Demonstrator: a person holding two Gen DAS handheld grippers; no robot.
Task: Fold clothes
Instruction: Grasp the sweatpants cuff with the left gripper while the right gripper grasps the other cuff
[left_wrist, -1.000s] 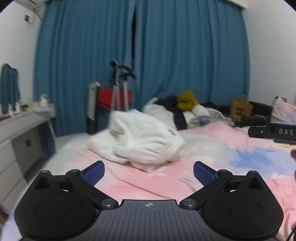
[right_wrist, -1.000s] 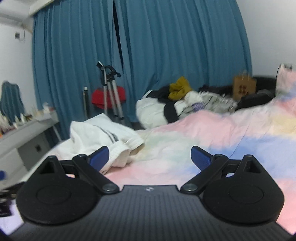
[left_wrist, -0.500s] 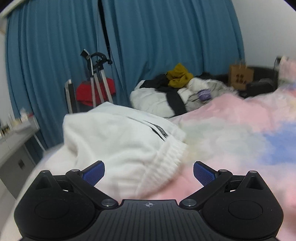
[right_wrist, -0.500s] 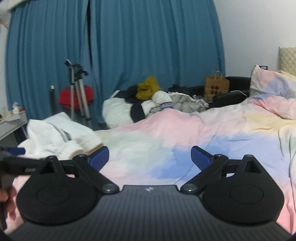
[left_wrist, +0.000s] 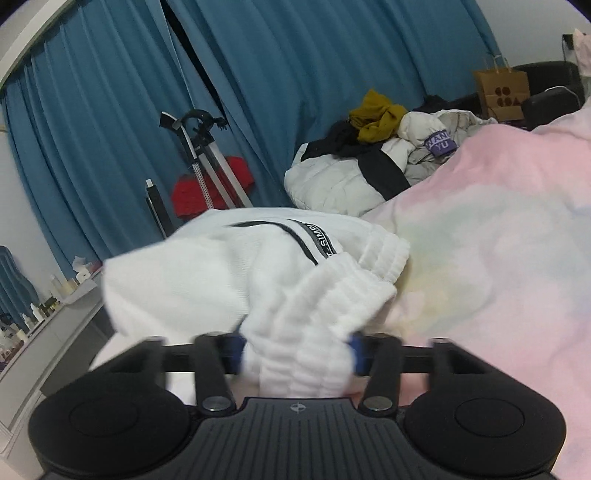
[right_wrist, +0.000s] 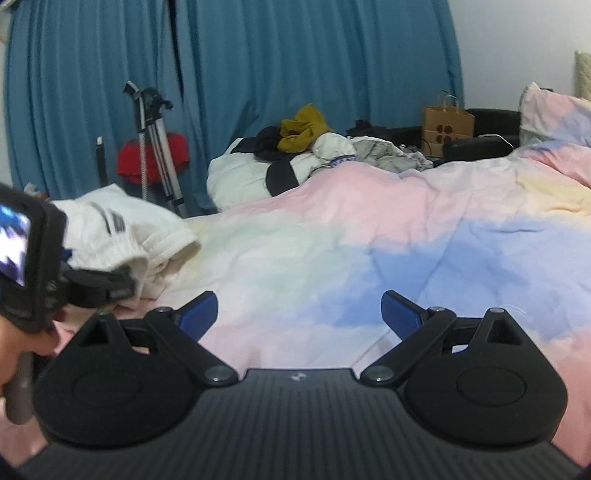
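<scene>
— What has the left gripper (left_wrist: 297, 350) got?
— The ribbed hem of a white sweater (left_wrist: 236, 273), clamped between its blue pads, at the bed's (left_wrist: 498, 240) left edge.
— And the right gripper (right_wrist: 299, 314)?
— Spread wide, holding nothing, above the pastel bedcover (right_wrist: 369, 240).
</scene>
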